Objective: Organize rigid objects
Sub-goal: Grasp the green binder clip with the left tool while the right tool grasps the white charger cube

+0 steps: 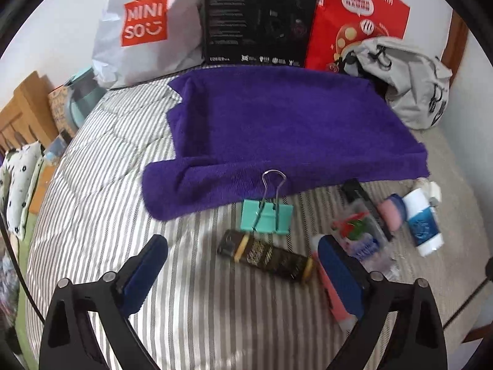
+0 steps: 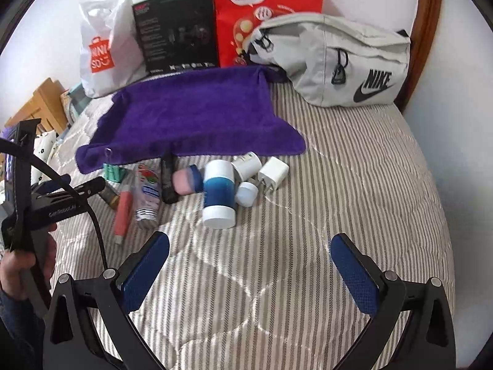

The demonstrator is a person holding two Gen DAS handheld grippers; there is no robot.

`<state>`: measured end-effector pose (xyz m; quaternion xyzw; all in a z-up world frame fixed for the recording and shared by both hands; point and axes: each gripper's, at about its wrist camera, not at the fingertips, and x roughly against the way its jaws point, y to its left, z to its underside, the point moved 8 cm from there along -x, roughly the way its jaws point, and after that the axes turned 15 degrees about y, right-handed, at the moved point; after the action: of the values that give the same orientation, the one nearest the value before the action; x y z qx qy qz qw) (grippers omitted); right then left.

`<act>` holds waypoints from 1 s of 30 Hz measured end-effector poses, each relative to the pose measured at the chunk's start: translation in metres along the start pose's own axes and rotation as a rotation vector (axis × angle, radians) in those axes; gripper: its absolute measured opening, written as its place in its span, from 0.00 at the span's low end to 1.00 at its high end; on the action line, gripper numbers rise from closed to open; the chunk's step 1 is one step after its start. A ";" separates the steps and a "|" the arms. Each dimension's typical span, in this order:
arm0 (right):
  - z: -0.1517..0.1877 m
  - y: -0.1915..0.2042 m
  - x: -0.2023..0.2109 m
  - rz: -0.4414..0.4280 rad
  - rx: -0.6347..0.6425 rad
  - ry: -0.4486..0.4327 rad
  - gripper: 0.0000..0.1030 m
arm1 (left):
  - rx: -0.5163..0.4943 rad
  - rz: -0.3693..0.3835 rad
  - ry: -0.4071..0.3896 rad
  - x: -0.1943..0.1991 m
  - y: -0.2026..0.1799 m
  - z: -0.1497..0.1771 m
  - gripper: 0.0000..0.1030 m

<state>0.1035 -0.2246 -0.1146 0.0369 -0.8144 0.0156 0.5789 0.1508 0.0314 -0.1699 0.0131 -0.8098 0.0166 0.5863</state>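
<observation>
A purple towel lies spread on the striped bed. In front of it lie a teal binder clip, a black-and-gold tube, a pink pen, a clear box of pins, a blue-and-white bottle and a white charger. My left gripper hangs open just short of the tube, its right finger over the pen. My right gripper stands open over bare bedding, short of the bottle.
Along the wall stand a white Miniso bag, a black box and a red bag. A grey Nike bag sits at the back right. A hand holds the left gripper. Striped bedding stretches to the right.
</observation>
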 end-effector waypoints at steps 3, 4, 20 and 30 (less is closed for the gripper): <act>-0.004 -0.007 -0.010 0.000 -0.020 0.020 1.00 | -0.025 0.019 0.020 -0.013 -0.002 -0.006 0.88; -0.005 -0.010 -0.012 0.000 -0.025 0.023 1.00 | -0.033 0.026 0.028 -0.017 -0.004 -0.007 0.87; -0.030 -0.049 -0.049 -0.093 -0.135 0.031 0.98 | -0.135 0.018 0.017 -0.036 -0.016 -0.021 0.50; -0.068 -0.053 -0.079 -0.122 -0.138 0.024 0.73 | -0.129 0.008 0.009 -0.034 -0.019 -0.020 0.38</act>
<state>0.1970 -0.2691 -0.1675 0.0463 -0.8028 -0.0753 0.5896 0.1812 0.0129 -0.1962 -0.0279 -0.8067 -0.0331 0.5894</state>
